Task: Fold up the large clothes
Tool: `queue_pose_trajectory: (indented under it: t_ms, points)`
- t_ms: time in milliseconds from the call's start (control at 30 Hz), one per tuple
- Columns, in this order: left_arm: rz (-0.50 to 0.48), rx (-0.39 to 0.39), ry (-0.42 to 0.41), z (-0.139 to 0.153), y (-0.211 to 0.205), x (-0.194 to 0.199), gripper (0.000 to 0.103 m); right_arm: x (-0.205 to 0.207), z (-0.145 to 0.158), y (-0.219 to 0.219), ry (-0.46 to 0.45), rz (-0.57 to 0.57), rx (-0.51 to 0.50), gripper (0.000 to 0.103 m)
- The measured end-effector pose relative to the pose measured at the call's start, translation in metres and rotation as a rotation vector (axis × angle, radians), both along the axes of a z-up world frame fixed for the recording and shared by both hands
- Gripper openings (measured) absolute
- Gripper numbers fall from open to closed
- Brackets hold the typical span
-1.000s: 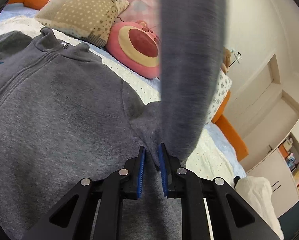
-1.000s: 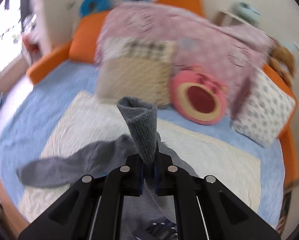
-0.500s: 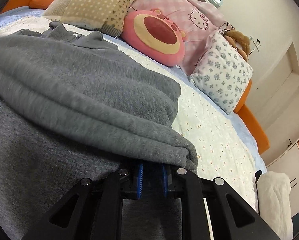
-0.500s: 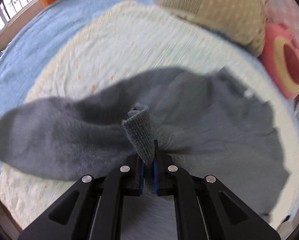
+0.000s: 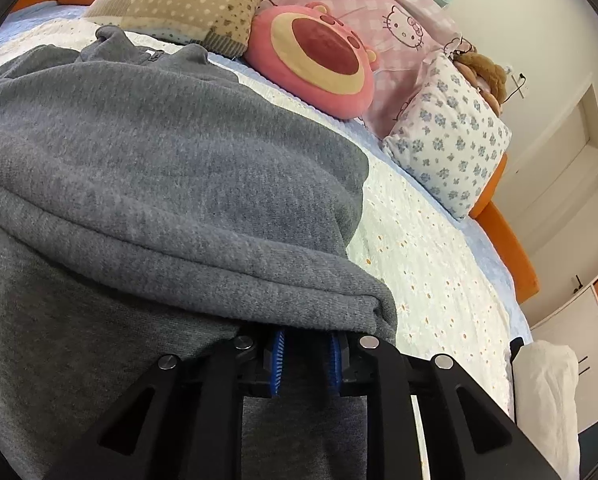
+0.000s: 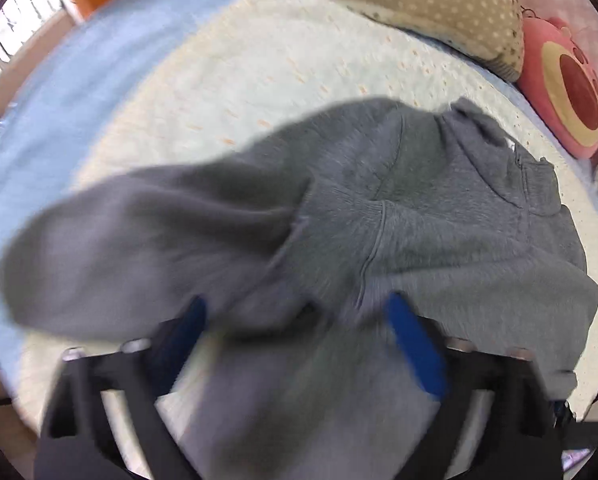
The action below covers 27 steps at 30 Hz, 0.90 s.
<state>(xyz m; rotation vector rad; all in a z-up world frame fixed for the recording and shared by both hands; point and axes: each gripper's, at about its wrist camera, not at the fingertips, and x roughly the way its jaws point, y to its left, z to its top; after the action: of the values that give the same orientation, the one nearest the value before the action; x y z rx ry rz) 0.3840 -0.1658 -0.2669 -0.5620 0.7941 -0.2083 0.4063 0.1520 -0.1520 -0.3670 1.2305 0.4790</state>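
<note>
One grey hoodie (image 6: 439, 220) lies flat mid-bed on the cream quilt (image 6: 259, 64), collar twd the pillows (image 6: 427, 4), long axis head-to-foot; one sleeve runs out sideways, other folded across the body. Right gripper (image 6: 295, 320) jaws just sprang wide, cloth loose btwn them. Left gripper (image 5: 305, 354) jaws narrow, just easing apart, tips hidden under the sleeve fold.

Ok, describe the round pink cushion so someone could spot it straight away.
At the head of the bed, find the row of pillows. The round pink cushion sits between the tan dotted pillow and the white flowered pillow. It alone is round, with a dark red centre.
</note>
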Motion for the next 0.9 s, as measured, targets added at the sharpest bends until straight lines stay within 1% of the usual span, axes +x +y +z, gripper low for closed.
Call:
queue_pose_trajectory:
  t_ms: [67, 100, 133, 167, 200, 233, 267, 300, 367, 400, 433, 500, 533, 567, 633, 667, 733, 767, 800, 833, 867, 900]
  points:
    - [-0.030, -0.003, 0.029, 0.000, 0.002, 0.001, 0.023, -0.018, 0.047, -0.015, 0.003, 0.051, 0.055, 0.094]
    - [-0.079, 0.008, 0.069, 0.004, 0.005, 0.003, 0.025, -0.022, 0.065, -0.021, 0.004, 0.069, 0.082, 0.094]
    - [-0.125, 0.006, 0.112, 0.008, 0.009, 0.002, 0.033, -0.028, 0.090, -0.031, -0.012, 0.084, 0.110, 0.094]
    - [-0.179, -0.015, 0.164, 0.013, 0.014, -0.001, 0.040, -0.028, 0.108, -0.038, -0.031, 0.096, 0.126, 0.094]
    - [-0.218, -0.033, 0.198, 0.016, 0.019, -0.005, 0.062, -0.032, 0.131, -0.050, -0.059, 0.111, 0.142, 0.094]
    - [-0.284, -0.050, 0.247, 0.025, 0.027, -0.014, 0.083, -0.034, 0.151, -0.063, -0.081, 0.123, 0.149, 0.094]
    - [-0.301, -0.031, 0.267, 0.034, 0.035, -0.022, 0.089, -0.036, 0.167, -0.077, -0.098, 0.135, 0.159, 0.094]
    - [-0.311, 0.013, 0.242, 0.052, 0.051, -0.035, 0.091, -0.034, 0.178, -0.088, -0.112, 0.137, 0.166, 0.094]
    - [-0.313, 0.096, 0.162, 0.076, 0.076, -0.049, 0.091, -0.033, 0.202, -0.127, -0.146, 0.112, 0.209, 0.094]
    - [-0.300, 0.150, 0.127, 0.086, 0.091, -0.054, 0.092, -0.031, 0.209, -0.145, -0.151, 0.089, 0.237, 0.094]
    - [-0.274, 0.229, 0.099, 0.095, 0.109, -0.056, 0.092, -0.028, 0.214, -0.162, -0.155, 0.067, 0.266, 0.094]
    - [-0.233, 0.350, 0.075, 0.096, 0.143, -0.045, 0.092, -0.020, 0.221, -0.207, -0.178, 0.002, 0.331, 0.094]
    - [-0.214, 0.384, 0.085, 0.091, 0.158, -0.034, 0.092, -0.018, 0.219, -0.222, -0.189, -0.018, 0.342, 0.094]
    - [-0.201, 0.390, 0.099, 0.086, 0.169, -0.024, 0.092, -0.014, 0.215, -0.244, -0.200, -0.052, 0.369, 0.094]
    - [-0.161, 0.367, 0.130, 0.066, 0.201, 0.003, 0.092, -0.008, 0.204, -0.276, -0.204, -0.107, 0.405, 0.094]
    - [-0.126, 0.356, 0.156, 0.054, 0.216, 0.017, 0.092, -0.005, 0.196, -0.290, -0.195, -0.132, 0.423, 0.094]
    - [-0.077, 0.281, 0.229, 0.024, 0.241, 0.033, 0.090, 0.000, 0.173, -0.319, -0.172, -0.183, 0.459, 0.094]
    - [-0.062, 0.216, 0.278, 0.004, 0.252, 0.039, 0.087, 0.000, 0.164, -0.333, -0.171, -0.204, 0.467, 0.094]
    - [-0.058, 0.171, 0.291, -0.007, 0.257, 0.040, 0.087, 0.000, 0.154, -0.347, -0.182, -0.226, 0.475, 0.094]
    - [-0.046, 0.159, 0.241, -0.009, 0.259, 0.037, 0.091, 0.000, 0.144, -0.360, -0.200, -0.248, 0.494, 0.094]
    - [-0.054, 0.183, 0.221, -0.010, 0.254, 0.035, 0.093, 0.002, 0.134, -0.371, -0.212, -0.258, 0.520, 0.094]
    - [-0.067, 0.248, 0.214, -0.011, 0.245, 0.035, 0.093, 0.003, 0.127, -0.377, -0.213, -0.262, 0.546, 0.093]
